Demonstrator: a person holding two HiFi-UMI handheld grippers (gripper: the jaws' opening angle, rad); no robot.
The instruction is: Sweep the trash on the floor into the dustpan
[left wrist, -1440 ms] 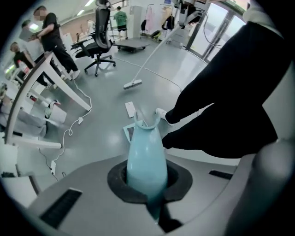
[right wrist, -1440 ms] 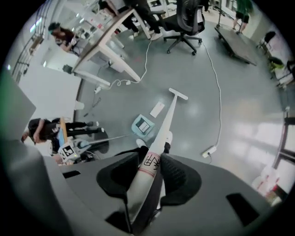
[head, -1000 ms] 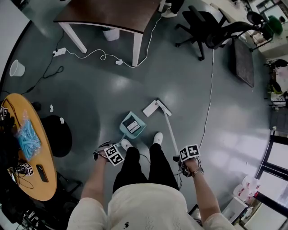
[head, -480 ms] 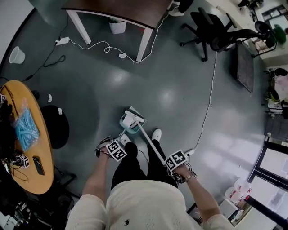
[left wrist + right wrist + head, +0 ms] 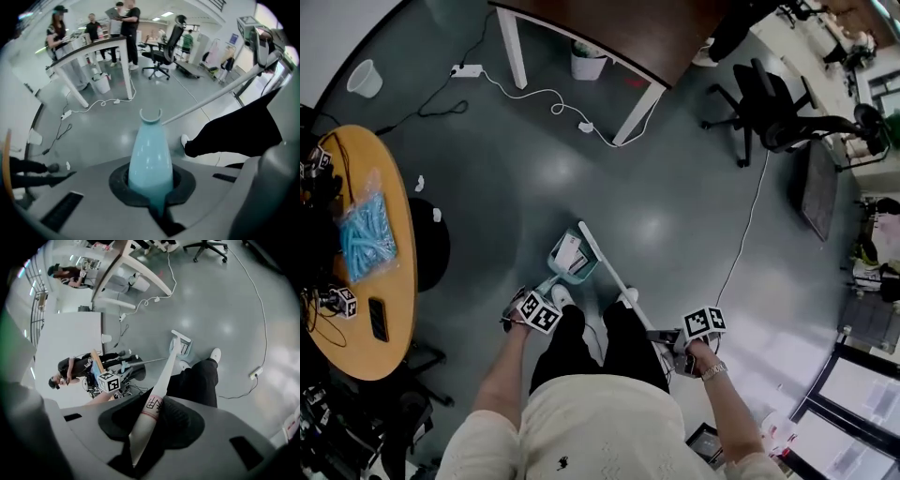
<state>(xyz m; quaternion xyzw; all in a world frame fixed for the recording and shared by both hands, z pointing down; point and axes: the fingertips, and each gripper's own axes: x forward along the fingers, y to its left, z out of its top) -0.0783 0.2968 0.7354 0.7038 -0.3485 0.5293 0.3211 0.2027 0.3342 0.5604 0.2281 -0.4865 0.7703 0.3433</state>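
While the left tool [image 5: 536, 305] held the dustpan [image 5: 572, 260], the right tool [image 5: 668, 337] had swept its gripped broom [image 5: 607, 265] into it, likely pushing trash inside.

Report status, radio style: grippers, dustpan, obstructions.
Left gripper shut on handle of pale-blue plastic dustpan. Right gripper shut on long white broom, head at the pan. Two white scraps unswept near round wooden table.

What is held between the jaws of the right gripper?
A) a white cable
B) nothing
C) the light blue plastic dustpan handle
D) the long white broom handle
D: the right gripper has its jaws shut on the long white broom handle; the light blue plastic dustpan handle sits in the left gripper.
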